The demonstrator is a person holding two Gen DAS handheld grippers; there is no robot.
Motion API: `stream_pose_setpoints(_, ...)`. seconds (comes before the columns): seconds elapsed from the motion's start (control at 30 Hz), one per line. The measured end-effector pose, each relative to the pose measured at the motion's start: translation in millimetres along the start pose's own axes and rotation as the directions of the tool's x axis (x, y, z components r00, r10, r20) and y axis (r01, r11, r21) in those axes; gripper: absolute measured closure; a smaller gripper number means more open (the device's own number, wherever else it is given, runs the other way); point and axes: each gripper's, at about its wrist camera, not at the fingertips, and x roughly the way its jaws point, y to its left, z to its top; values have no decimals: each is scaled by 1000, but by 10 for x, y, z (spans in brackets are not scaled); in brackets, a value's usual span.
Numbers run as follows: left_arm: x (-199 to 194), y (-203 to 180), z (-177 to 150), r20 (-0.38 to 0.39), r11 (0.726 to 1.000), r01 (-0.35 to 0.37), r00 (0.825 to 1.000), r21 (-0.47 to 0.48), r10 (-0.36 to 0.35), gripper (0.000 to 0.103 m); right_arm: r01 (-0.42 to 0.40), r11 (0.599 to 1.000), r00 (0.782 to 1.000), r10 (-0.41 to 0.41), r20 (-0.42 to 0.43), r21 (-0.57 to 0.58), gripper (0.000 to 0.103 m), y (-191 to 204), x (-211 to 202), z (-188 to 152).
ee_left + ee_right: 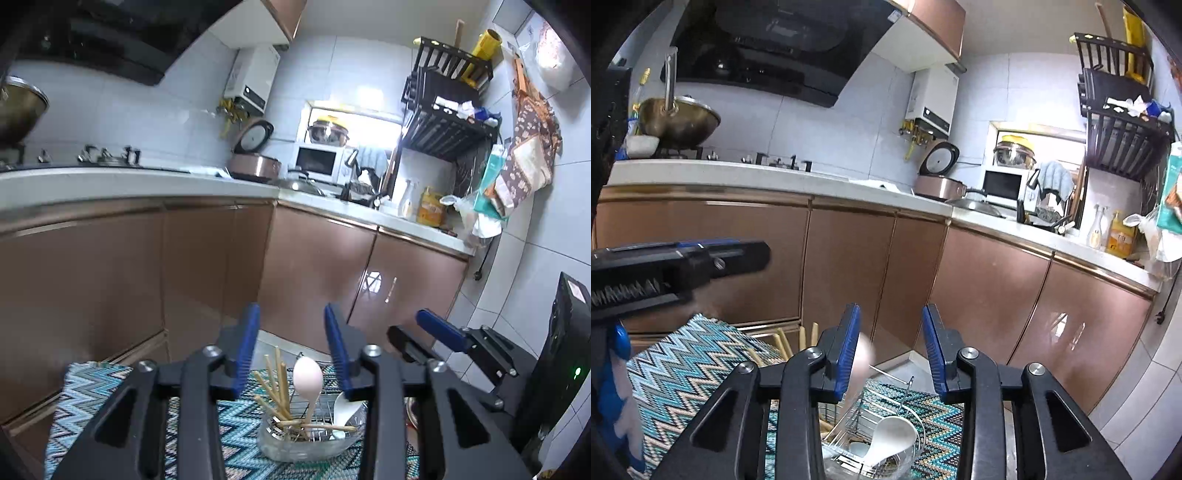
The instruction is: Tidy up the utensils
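Note:
A wire utensil holder in a clear tray (306, 439) stands on a zigzag-patterned mat (92, 398). It holds several wooden chopsticks (277, 387), a pink spoon (308, 380) standing upright, and a white spoon (345, 410). My left gripper (291, 350) is open and empty, above and behind the holder. My right gripper (890, 354) is open and empty, above the holder (879, 435), where the white spoon (890, 435) lies. The pink spoon (862, 365) is blurred beside the left fingertip. The right gripper also shows in the left wrist view (439, 332).
Brown cabinet doors (184, 266) and a white L-shaped countertop (147, 181) stand behind the mat. On the counter are a rice cooker (255, 162), a microwave (317, 162) and bottles (428, 206). A black box (554, 369) stands at the right.

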Motion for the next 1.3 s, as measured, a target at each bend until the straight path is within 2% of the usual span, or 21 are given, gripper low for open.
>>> stream_pose_setpoints(0.07,-244,-21,68,15,1000,-14,1000,7,14,62,-1,1000,1000,1,16,14,67,-7,-180,86)
stream_pose_setpoints(0.13,-482,-50,130,18,999,-41,999,21,40,55,-3,1000,999,2,37,28,65,3,-401,185)
stream_pose_setpoints(0.33,-1148,-180,221,32,983,-163,986,87,161,44,-3,999,995,0,99,34,41,142,-1108,436)
stream_pose_setpoints(0.4,-1391,-218,226,48,974,-200,979,105,196,41,1,1000,994,-4,113,27,24,198,-1311,503)
stream_pose_setpoints(0.6,-2017,-272,192,85,951,-289,956,111,280,38,4,999,987,-12,161,49,0,352,-1989,595)
stream_pose_setpoints(0.8,-2499,-322,80,125,930,-351,933,107,338,34,10,993,988,-27,149,114,0,350,-2367,468)
stream_pose_setpoints(0.93,-2752,-361,3,147,910,-402,911,106,385,32,40,990,988,-59,140,137,0,308,-2522,332)
stream_pose_setpoints(1.07,-2982,-380,-52,170,882,-460,881,100,441,32,64,986,986,-86,143,156,0,303,-2702,264)
stream_pose_setpoints(1.2,-3164,-394,-96,193,867,-489,863,98,466,31,94,983,981,-118,151,160,0,332,-2850,244)
stream_pose_setpoints(1.3,-3285,-406,-129,216,865,-492,859,102,464,31,108,979,979,-134,150,172,0,331,-2932,233)
